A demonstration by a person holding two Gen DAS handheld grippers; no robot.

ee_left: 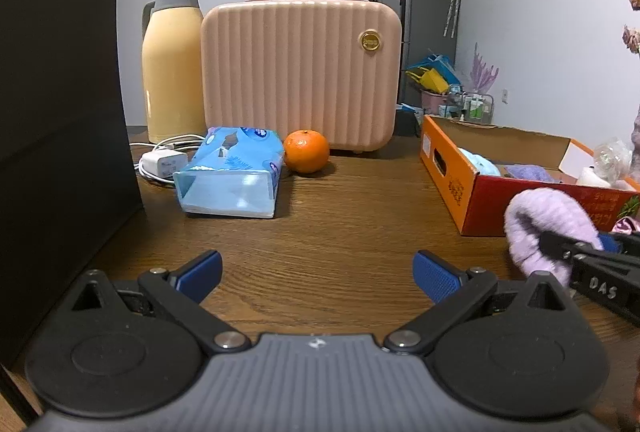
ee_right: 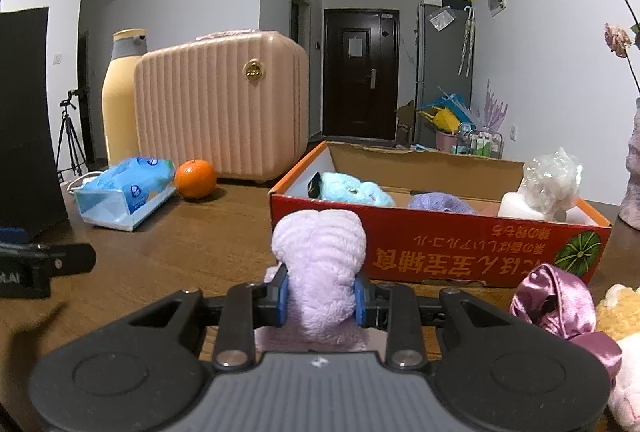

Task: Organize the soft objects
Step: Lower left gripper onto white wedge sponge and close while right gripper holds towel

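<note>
Two grippers work over a wooden table (ee_left: 340, 216): the right gripper (ee_right: 322, 298) clamps a fluffy lilac soft toy (ee_right: 320, 252) between its blue pads, just in front of the near wall of an orange cardboard box (ee_right: 440, 248). The left gripper (ee_left: 318, 272) hovers with jaws wide and empty. A tissue pack (ee_left: 232, 172) and an orange (ee_left: 306, 151) lie far left.
</note>
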